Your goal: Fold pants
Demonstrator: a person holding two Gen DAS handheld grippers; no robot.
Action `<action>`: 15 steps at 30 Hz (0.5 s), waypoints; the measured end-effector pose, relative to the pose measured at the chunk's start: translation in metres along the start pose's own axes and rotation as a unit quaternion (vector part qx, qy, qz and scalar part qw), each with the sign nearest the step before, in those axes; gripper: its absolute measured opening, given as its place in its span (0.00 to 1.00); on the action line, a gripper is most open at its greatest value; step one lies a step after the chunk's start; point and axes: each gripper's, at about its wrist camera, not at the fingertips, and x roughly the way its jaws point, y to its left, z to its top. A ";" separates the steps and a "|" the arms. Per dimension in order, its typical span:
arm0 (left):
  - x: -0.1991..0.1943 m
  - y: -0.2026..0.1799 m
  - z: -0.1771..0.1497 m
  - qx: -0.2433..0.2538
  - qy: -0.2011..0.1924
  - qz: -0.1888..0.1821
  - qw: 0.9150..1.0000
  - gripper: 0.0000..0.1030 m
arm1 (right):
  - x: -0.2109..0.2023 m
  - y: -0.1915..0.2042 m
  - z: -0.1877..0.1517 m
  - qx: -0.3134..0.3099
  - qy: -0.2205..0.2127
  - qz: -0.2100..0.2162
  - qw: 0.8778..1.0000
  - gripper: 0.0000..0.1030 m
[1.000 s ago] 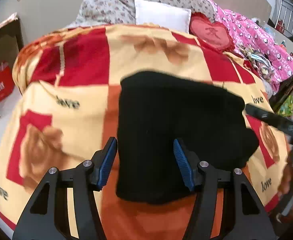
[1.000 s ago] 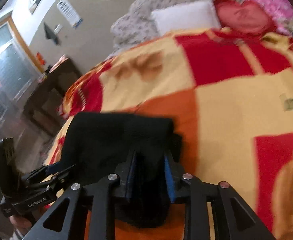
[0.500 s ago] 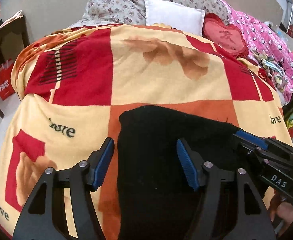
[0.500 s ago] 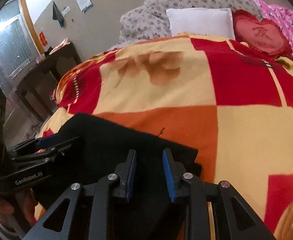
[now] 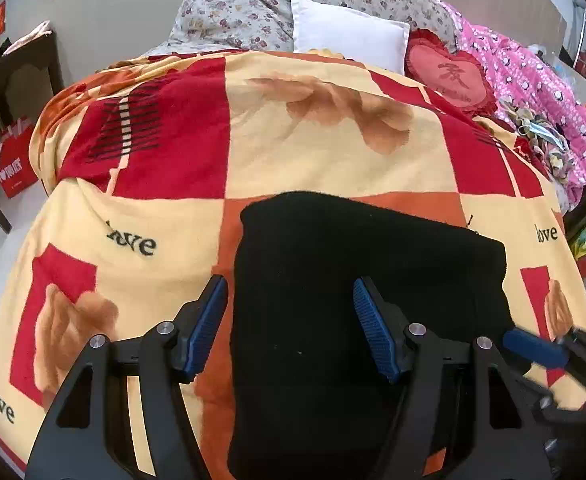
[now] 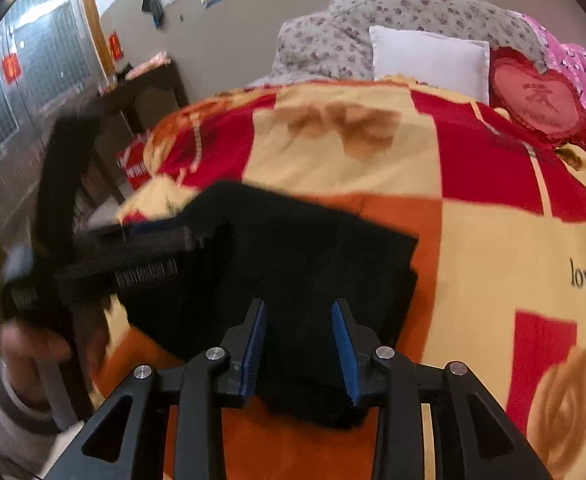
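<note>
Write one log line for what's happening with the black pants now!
pants: folded, flat on blanket | left tool: open over pants | right tool: just opening, pants edge between pads

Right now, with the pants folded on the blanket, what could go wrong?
The right gripper has just been opening with a pants corner between its pads; pulling back could drag that corner and undo the fold. The left gripper is open astride the pants' left edge and might snag it.
</note>
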 end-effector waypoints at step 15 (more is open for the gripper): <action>-0.011 0.002 -0.012 -0.010 0.003 -0.001 1.000 0.65 | -0.017 -0.010 -0.013 0.026 -0.011 -0.016 0.999 0.36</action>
